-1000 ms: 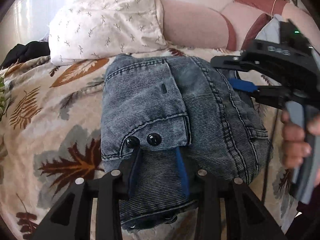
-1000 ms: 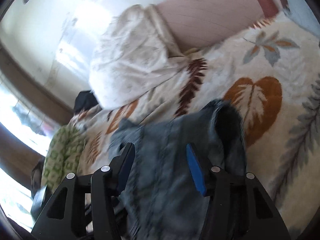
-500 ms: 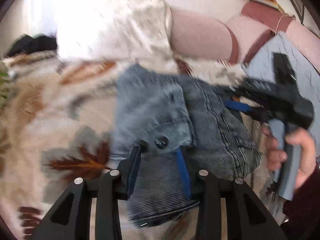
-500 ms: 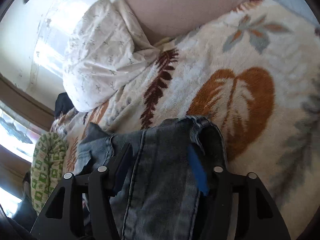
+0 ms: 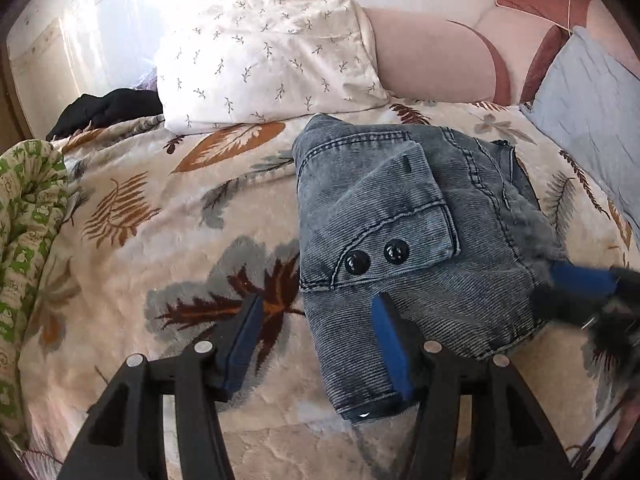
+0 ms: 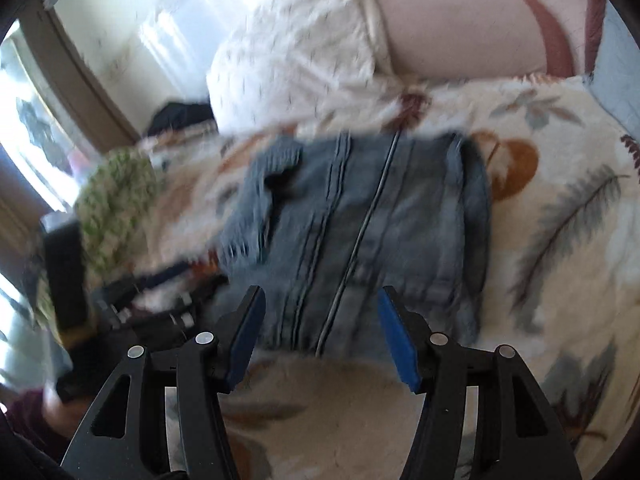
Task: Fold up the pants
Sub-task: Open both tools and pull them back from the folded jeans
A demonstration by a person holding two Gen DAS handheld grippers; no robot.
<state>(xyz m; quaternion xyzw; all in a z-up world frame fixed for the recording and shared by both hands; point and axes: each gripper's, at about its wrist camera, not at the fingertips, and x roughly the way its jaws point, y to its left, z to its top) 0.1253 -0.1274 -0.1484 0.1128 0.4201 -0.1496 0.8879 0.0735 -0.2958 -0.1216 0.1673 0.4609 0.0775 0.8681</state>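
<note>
though the pants [image 5: 420,232] already lie as a compact folded bundle on the leaf-print blanket [image 5: 168,240], just in front of the white pillow [image 5: 264,52], the fold looks loose enough to come undone. the left gripper [image 5: 316,344] has just been opening and its jaws stand apart with nothing gripped; the right-hand pad sits over the near hem of the bundle, the other over bare blanket, so the denim edge lies between them unpinched. the right gripper [image 6: 320,336] has also been opening; its jaws are spread and empty, with the near edge of the bundle showing between the tips but apparently clear of them, though that view is smeared and i would not swear to it.

what could go wrong: a pad could snag the near hem as either tool draws off, dragging the top layer and peeling the fold open. the flap with two dark buttons [image 5: 374,258] rests on top and seems free to flip back if nudged. the far right corner sits rumpled rather than flat, so it may spring up. the plush blanket gives underfoot, so any press to flatten the bundle could skew it instead.
</note>
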